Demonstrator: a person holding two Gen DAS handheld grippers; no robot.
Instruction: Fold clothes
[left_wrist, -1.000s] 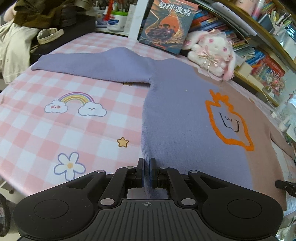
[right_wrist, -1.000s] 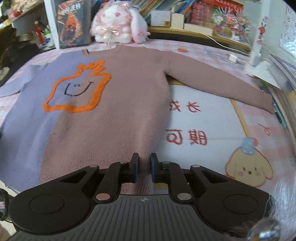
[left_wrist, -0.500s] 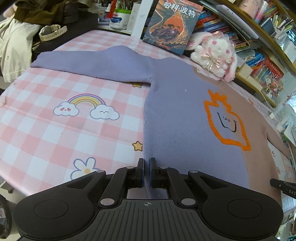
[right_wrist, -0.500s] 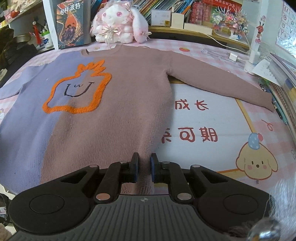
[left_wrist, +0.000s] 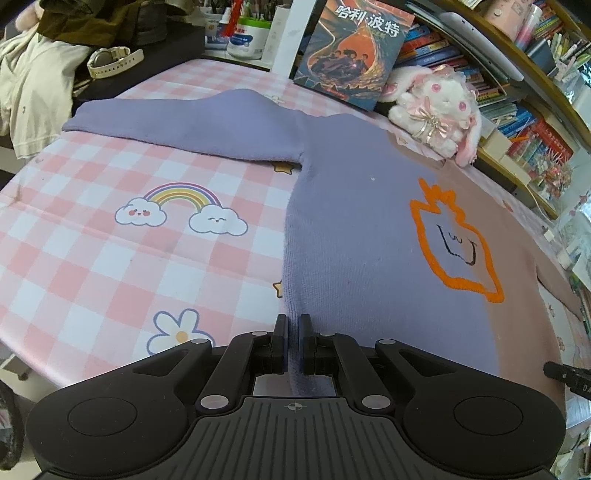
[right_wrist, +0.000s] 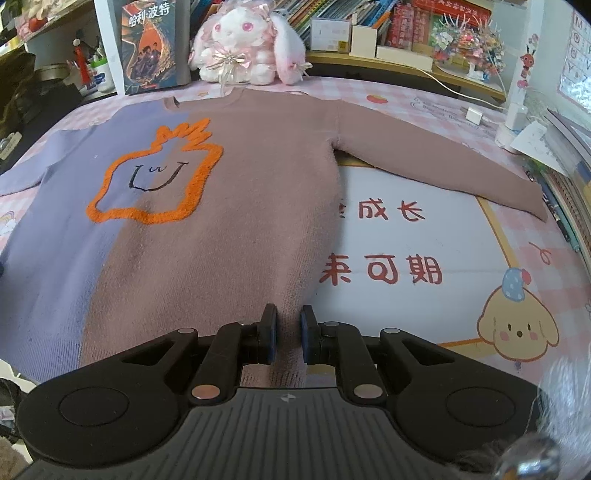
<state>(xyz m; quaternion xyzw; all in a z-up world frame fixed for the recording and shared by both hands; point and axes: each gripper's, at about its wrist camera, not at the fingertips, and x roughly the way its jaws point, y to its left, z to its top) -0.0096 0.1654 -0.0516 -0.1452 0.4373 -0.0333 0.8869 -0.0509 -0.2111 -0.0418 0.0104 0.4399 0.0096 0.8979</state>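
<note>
Lying flat and face up on the table (left_wrist: 92, 258), the sweater (right_wrist: 221, 229) is half lilac, half dusty pink, with an orange outline (right_wrist: 155, 181) around a small drawn face on its chest. Its lilac sleeve (left_wrist: 184, 125) stretches out to one side, its pink sleeve (right_wrist: 443, 166) to the other, and its neck points toward the far shelves. The left gripper (left_wrist: 294, 341) is clenched on the lilac corner of the hem, with knit pinched between its pads. The right gripper (right_wrist: 287, 334) grasps the pink hem corner, a fold of fabric filling its narrow gap. A checked pink cloth with a rainbow (left_wrist: 183, 195) covers the table. Beyond the collar sit a plush rabbit (right_wrist: 243, 40) and an upright book (left_wrist: 354, 51). A watch (left_wrist: 112, 61) lies at the far left.
</note>
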